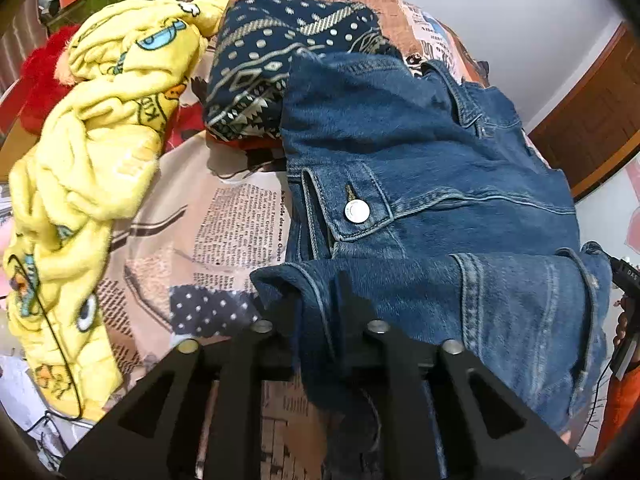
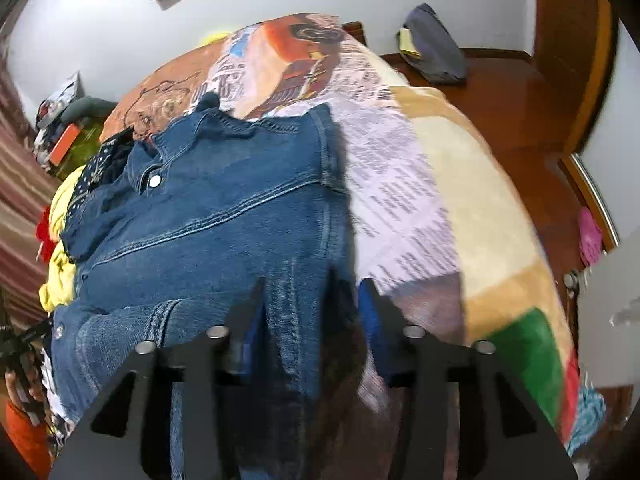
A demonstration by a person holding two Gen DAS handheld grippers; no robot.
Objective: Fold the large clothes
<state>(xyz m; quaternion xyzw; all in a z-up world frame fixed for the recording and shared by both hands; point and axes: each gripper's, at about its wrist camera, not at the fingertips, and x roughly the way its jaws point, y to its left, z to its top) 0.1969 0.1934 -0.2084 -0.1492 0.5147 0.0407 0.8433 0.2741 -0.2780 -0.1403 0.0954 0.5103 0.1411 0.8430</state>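
Mid-fold: your left gripper [image 1: 316,300] and right gripper [image 2: 316,300] each pinch the denim jacket [image 1: 420,152] hem, jaws part-open (right view blurred); next, carry it over evenly.

One blue denim jacket [image 1: 420,152], one yellow cartoon-print fleece [image 1: 100,160], one navy patterned garment [image 1: 272,60] and one red fluffy item [image 1: 40,80] lie on one bed [image 2: 460,184].

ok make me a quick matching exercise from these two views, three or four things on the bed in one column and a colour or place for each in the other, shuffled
Things:
1. denim jacket
2. fleece blanket
3. patterned garment
4. snap button

Descriptions:
A. yellow, with cartoon prints
B. silver, on the jacket's pocket flap
C. blue, with cloth between the fingers of both tools
D. navy, with pale dots and zigzags

Pairs: 1-C, 2-A, 3-D, 4-B
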